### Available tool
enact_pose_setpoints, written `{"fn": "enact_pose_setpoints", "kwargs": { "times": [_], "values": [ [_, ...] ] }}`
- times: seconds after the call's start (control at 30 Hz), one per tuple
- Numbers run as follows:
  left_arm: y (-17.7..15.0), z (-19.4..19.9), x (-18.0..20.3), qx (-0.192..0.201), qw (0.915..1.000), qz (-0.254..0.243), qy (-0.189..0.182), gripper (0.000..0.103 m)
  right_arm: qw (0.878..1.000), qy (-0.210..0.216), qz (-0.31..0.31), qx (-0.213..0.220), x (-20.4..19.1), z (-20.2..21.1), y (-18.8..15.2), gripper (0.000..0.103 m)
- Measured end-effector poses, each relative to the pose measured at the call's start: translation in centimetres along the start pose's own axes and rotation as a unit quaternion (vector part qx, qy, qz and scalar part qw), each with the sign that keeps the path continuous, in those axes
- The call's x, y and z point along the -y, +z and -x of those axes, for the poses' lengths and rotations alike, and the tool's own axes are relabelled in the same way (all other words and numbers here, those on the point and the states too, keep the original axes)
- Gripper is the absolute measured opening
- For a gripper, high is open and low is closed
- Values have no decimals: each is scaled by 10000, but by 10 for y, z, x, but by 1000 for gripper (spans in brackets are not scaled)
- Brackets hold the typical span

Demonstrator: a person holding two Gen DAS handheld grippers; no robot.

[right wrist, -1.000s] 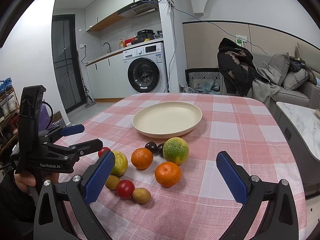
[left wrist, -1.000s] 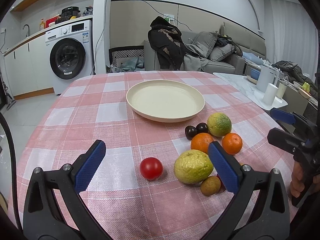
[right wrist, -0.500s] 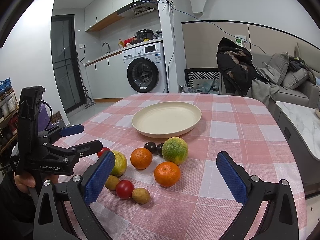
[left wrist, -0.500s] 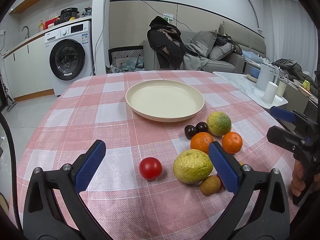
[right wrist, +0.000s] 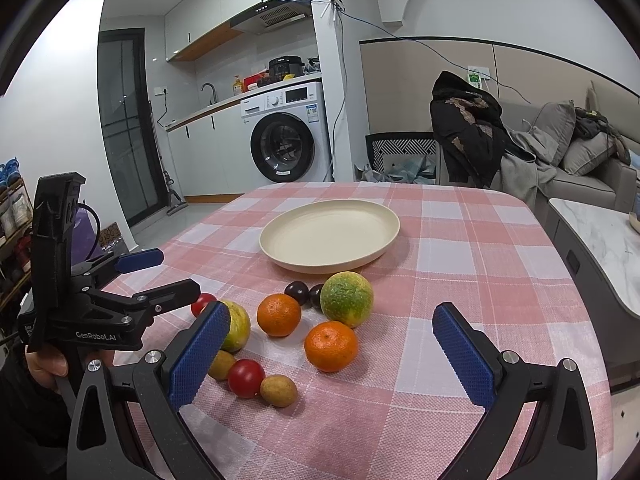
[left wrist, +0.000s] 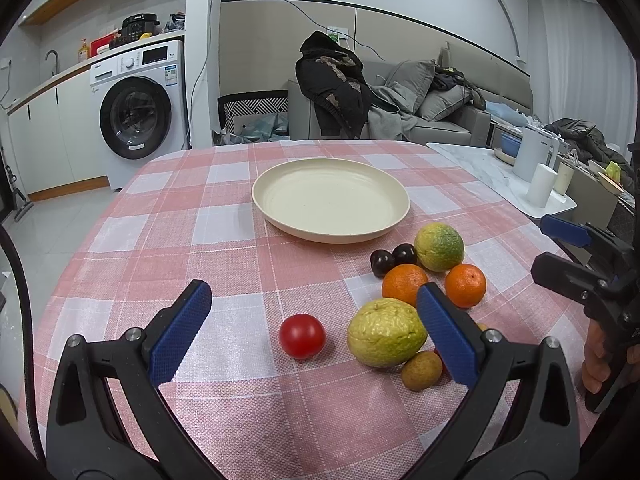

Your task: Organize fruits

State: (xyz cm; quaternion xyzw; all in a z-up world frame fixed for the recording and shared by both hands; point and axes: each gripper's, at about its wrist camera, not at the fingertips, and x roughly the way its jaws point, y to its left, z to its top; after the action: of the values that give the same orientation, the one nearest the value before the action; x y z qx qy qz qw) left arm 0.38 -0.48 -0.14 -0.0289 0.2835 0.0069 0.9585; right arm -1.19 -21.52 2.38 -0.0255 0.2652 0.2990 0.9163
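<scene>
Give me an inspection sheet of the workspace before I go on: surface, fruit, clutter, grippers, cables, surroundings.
Surface: table under a pink checked cloth, flat.
Job's things: plate empty. Beside it on the cloth: two plums, green-orange citrus, two oranges, yellow-green fruit, two tomatoes, at least two small brown fruits.
Clutter: nothing seen on the cloth.
Grippers: left gripper open, holding nothing, tomato between its fingers' line; right gripper open, holding nothing.
Cables: wire along the wall.
Surroundings: washer, sofa, coat.
</scene>
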Motion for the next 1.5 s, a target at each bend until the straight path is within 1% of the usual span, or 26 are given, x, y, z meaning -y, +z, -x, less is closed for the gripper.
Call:
{"fn": "enact_pose_setpoints", "kwargs": {
  "times": [0.13, 0.2, 0.3, 0.4, 0.57, 0.63, 0.67, 0.73, 0.77, 0.83, 0.87, 0.97, 1.03, 1.07, 1.1, 1.17, 1.2, 1.33, 1.4, 1.47, 1.5],
  "values": [
    [-1, -2, -2, -50, 10000, 36, -61, 102, 9999, -84, -32, -112, 1, -5, 0, 103],
    [0, -5, -3, -139, 9999, 42, -92, 102, 9996, -145, -60, -245, 2, -11, 0, 103],
    [2, -5, -6, -169, 9998, 80, -69, 102, 9989, -162, -104, -422, 5, -18, 0, 103],
    [4, -5, -11, -183, 9998, 110, -13, 102, 9971, -328, -118, -681, 10, -26, 0, 103],
    [6, -9, -25, -377, 9990, 199, 110, 102, 9948, -158, -356, -939, 21, -35, 3, 102],
    [5, -13, -28, -487, 9985, 195, 148, 102, 9935, -85, -412, -1057, 23, -41, 3, 92],
    [4, -15, -31, -541, 9982, 186, 176, 102, 9928, -37, -418, -1121, 24, -44, 3, 83],
    [2, -19, -34, -641, 9975, 184, 215, 100, 9907, 1, -444, -1287, 24, -49, 2, 82],
    [1, -21, -36, -713, 9971, 199, 190, 98, 9898, 62, -485, -1336, 24, -51, 1, 82],
    [-2, -24, -39, -785, 9966, 216, 97, 97, 9882, 144, -552, -1423, 25, -54, -1, 80],
    [-2, -26, -40, -831, 9962, 221, 105, 96, 9870, 143, -550, -1501, 25, -56, -1, 77],
    [-5, -31, -40, -945, 9953, 182, 75, 91, 9841, 202, -607, -1658, 25, -62, -4, 73],
    [-7, -36, -39, -1037, 9945, 128, 108, 90, 9826, 242, -646, -1723, 26, -66, -5, 71],
    [-8, -38, -38, -1081, 9940, 120, 86, 90, 9816, 264, -677, -1767, 26, -68, -6, 66],
    [-9, -40, -38, -1115, 9937, 120, 53, 89, 9807, 313, -705, -1795, 26, -70, -7, 63],
    [-10, -44, -37, -1189, 9928, 101, 31, 88, 9799, 333, -684, -1845, 26, -74, -8, 62],
    [-10, -46, -36, -1239, 9923, 73, 18, 87, 9797, 368, -665, -1854, 26, -75, -9, 58],
    [-11, -56, -35, -1433, 9897, 73, -13, 77, 9792, 407, -637, -1883, 23, -78, -8, 56],
    [-12, -60, -33, -1523, 9883, 65, -49, 70, 9782, 418, -652, -1928, 22, -79, -7, 54],
    [-14, -63, -29, -1575, 9874, -22, -155, 61, 9782, 404, -577, -1953, 18, -80, -7, 54],
    [-14, -63, -28, -1591, 9870, -52, -200, 58, 9785, 392, -533, -1956, 16, -81, -7, 53]
  ]
}}
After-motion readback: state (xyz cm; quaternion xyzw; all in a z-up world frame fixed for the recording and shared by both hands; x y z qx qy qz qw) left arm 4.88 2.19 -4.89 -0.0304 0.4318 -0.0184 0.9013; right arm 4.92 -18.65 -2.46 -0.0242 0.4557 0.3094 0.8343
